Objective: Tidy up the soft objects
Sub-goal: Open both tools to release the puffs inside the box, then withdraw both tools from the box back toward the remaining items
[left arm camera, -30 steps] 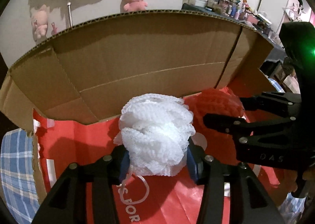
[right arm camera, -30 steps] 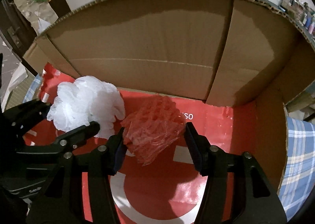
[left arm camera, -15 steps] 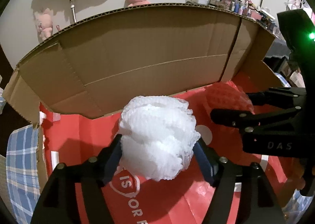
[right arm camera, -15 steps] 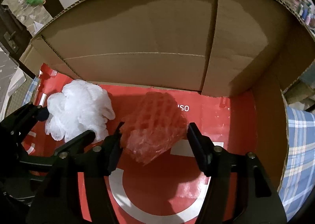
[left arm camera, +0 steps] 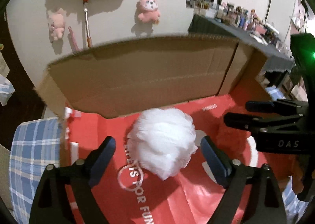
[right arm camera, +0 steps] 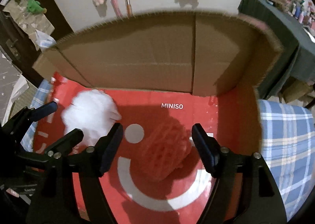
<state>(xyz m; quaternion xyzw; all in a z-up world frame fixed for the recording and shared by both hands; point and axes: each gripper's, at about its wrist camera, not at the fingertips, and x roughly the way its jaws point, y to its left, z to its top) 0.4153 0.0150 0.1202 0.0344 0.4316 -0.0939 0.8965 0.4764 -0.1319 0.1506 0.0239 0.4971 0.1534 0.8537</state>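
Left gripper [left arm camera: 157, 153], jaws opening, frames the loose white mesh bath puff [left arm camera: 164, 143] at twelve o'clock; right gripper [right arm camera: 157, 141], jaws opening, likewise frames the unheld red mesh puff [right arm camera: 165, 155].

**Left wrist view: white mesh ball released inside the box**

The left tongs [left arm camera: 157, 155] occupy the near edge of the view, their jaws opening. The white mesh ball [left arm camera: 162, 143] lies between the two blue pads [left arm camera: 104, 153], clear of both. It rests on the red printed bag [left arm camera: 177, 200] that lines the floor of the cardboard box [left arm camera: 147, 74]. The box's far wall stands upright behind the ball. At right, the right tongs [left arm camera: 242, 112] reach in from the edge, directly above a red mesh object [left arm camera: 232, 137]. At left, blue plaid fabric [left arm camera: 33, 155] lies outside the box. Pink plush toys [left arm camera: 148, 9] hang on the far wall.
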